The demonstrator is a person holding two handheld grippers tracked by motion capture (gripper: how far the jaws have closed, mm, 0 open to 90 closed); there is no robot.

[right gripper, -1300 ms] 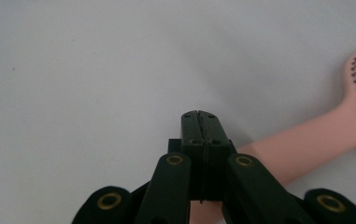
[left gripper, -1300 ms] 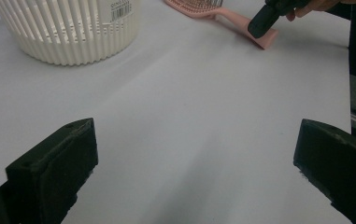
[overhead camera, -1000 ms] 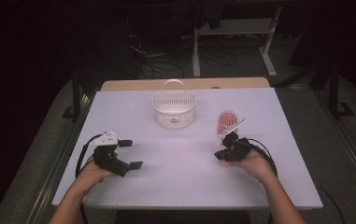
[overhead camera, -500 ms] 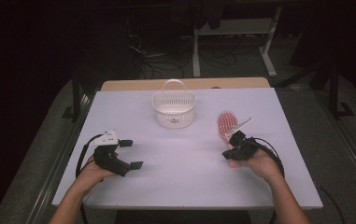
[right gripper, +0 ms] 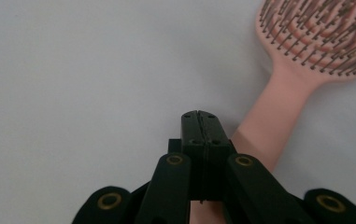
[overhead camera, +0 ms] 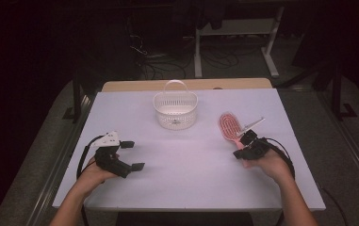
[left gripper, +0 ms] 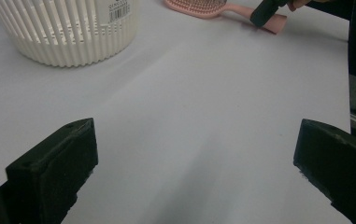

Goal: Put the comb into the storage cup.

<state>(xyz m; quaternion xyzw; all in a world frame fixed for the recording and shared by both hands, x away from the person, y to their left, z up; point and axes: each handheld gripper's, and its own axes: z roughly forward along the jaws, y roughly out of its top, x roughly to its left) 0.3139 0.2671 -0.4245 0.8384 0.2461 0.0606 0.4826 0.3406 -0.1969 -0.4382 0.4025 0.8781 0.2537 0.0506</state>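
A pink hairbrush [overhead camera: 229, 126] lies bristles up on the white table [overhead camera: 186, 174], right of centre. My right gripper [overhead camera: 241, 145] is shut with nothing between its jaws, its tip just above the brush's handle [right gripper: 269, 116] and slightly to one side of it. The closed jaws [right gripper: 199, 116] point across the bare tabletop. My left gripper [overhead camera: 134, 155] rests near the table's front left, open and empty, with its jaws [left gripper: 194, 158] set wide apart. From the left gripper view, the brush [left gripper: 199, 5] and the right gripper [left gripper: 264, 10] lie far ahead.
A white slotted basket [overhead camera: 175, 110] with a hoop handle stands at the middle back of the table, and its ribbed wall [left gripper: 68, 32] is ahead of the left gripper. Dark floor, cables and a white stand lie beyond the far edge.
My right hand has slid to the right along the table with its gripper shut, and now sits at the brush's handle end. The left hand has stayed put.
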